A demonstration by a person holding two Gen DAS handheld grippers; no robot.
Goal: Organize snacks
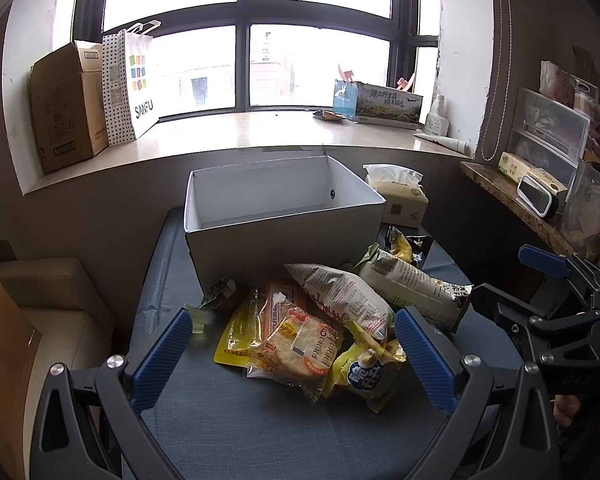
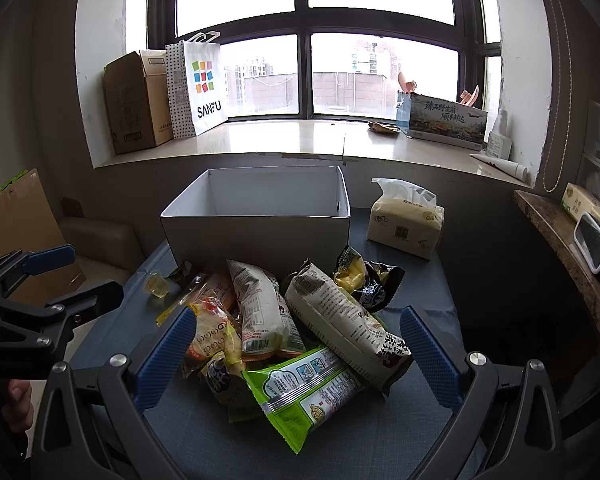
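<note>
White box [image 1: 284, 236] bare inside as far as I could see, snacks [image 1: 324, 320] all heaped on the blue cloth [image 1: 236, 412] in front of it.

I judged the sorting not yet begun: every packet lay outside the box, the green pack [image 2: 304, 396] nearest my right side. My left tongs [image 1: 294, 354] stood wide open over the pile, gripping nothing, pads clear of the wrappers. My right tongs [image 2: 298, 354] were equally spread and empty, framing the green pack and the long pale bag [image 2: 348, 324].
</note>
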